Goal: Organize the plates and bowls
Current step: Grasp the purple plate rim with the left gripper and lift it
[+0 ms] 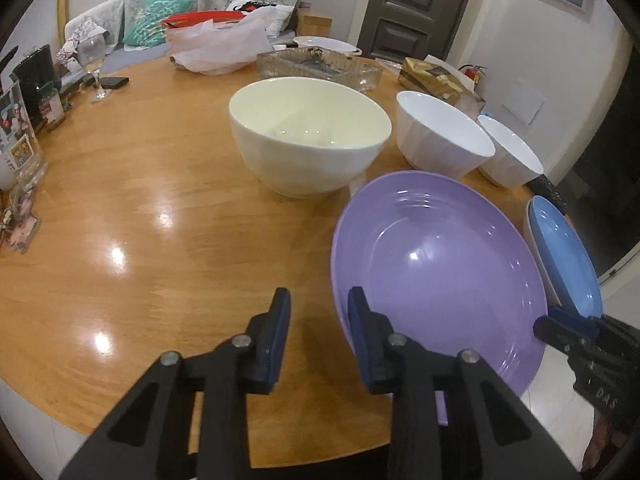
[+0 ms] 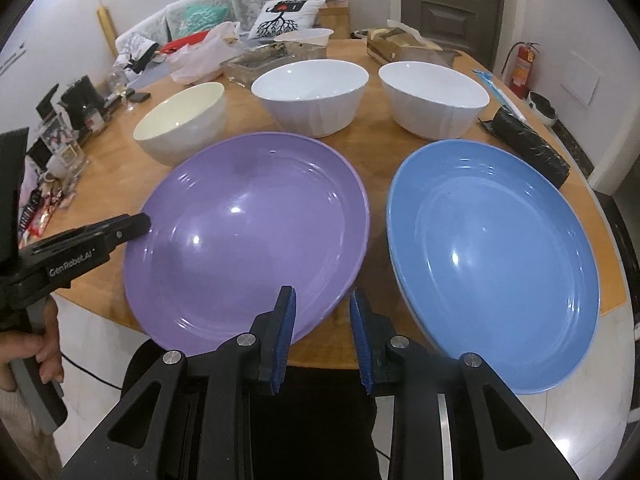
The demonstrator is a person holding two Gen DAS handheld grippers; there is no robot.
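Note:
A purple plate (image 1: 432, 256) (image 2: 248, 232) lies at the near edge of the round wooden table (image 1: 140, 200) and overhangs it. My left gripper (image 1: 319, 306) (image 2: 140, 224) is open at the plate's left rim, one finger over the table and one over the plate. My right gripper (image 2: 322, 304) (image 1: 556, 318) hovers at the plate's near right rim, jaws close together and gripping nothing. A blue plate (image 2: 492, 260) sits to the right on a white one. Behind stand a cream bowl (image 1: 308, 136) and two white bowls (image 2: 312, 92) (image 2: 432, 96).
At the back are a glass tray (image 1: 320, 66), a plastic bag (image 1: 216, 46) and a gold box (image 1: 428, 78). A wine glass (image 1: 94, 64) and jars crowd the far left. A black roll (image 2: 528, 148) lies right of the blue plate. A hand (image 2: 40, 352) holds the left gripper.

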